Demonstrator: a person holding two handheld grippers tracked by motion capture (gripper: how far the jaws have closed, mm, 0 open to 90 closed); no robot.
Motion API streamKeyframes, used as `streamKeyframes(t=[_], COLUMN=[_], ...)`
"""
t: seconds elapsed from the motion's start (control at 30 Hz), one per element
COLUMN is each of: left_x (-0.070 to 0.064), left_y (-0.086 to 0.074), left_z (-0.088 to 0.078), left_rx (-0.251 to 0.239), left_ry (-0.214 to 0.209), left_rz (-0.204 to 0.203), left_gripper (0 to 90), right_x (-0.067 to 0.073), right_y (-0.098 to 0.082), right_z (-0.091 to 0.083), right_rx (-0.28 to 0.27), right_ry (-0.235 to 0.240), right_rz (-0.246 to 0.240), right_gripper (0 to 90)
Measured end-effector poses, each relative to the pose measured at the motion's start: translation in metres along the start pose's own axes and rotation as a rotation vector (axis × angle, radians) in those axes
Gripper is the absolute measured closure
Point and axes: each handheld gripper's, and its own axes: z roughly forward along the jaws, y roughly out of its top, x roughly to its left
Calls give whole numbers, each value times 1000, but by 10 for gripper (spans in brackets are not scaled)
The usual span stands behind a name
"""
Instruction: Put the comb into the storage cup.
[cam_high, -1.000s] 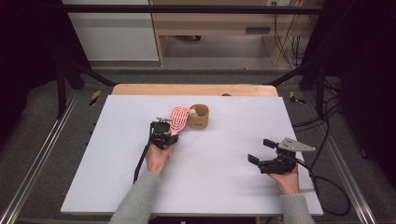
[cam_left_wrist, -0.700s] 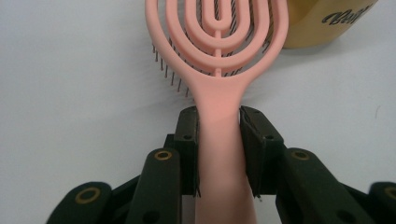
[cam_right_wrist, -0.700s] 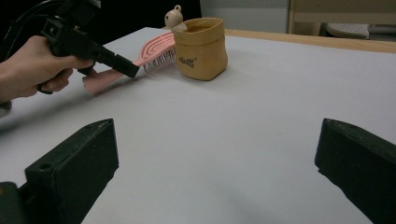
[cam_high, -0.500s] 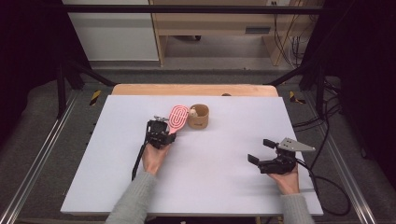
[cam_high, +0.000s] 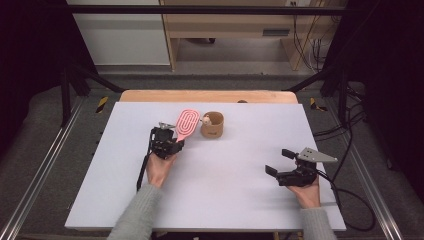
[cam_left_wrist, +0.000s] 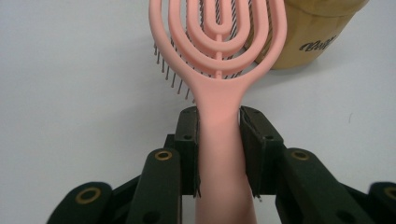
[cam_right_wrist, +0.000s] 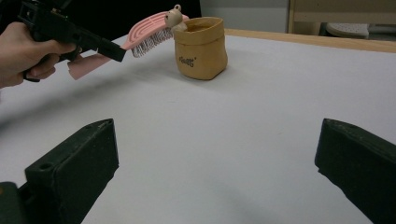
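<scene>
Holding the pink hairbrush (cam_high: 186, 125) by its handle, the left hand-held gripper (cam_high: 170, 144) sits left of centre on the tabletop (cam_high: 240, 200), nearer the far edge; pads pinch the handle just below the head, per the left gripper view (cam_left_wrist: 219, 135).

Handling guess: the hairbrush looks like light moulded plastic, a stiff open-loop frame with thin springy bristles (cam_left_wrist: 170, 77) underneath. The handle is smooth and tapered, so it could slip or pivot between flat pads. Best hold is where it is now, on the neck close to the head: short lever, less swing. Avoid the bristle side and the loops.

The brush head is lifted off the surface and tilts over toward the tan pouch (cam_high: 212, 126), a soft-sided fabric or paper cup standing just right of it. Likely light, will tip or crumple if nudged. A small bear-like figure (cam_right_wrist: 175, 17) pokes from its rim, touching or nearly touching the brush; can't tell which.

Right hand-held gripper (cam_high: 285, 167) hovers near the right front corner, well apart from the rest, jaws spread and empty.

Hard to make out:
- handle end cut off at the bottom of the left gripper view
- pouch contents hidden by its wall
- print on the pouch too small to read
- bristle tips blurred
</scene>
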Motion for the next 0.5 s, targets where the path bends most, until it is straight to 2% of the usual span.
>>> streamKeyframes(t=[0.5], left_x=[11], left_y=[2], left_z=[-34], left_rx=[-92], left_ry=[-25], left_rz=[9], left_gripper=[692], right_x=[0], right_y=[0], right_z=[0], right_rx=[-1], right_ry=[-1], right_rz=[1], right_gripper=[2])
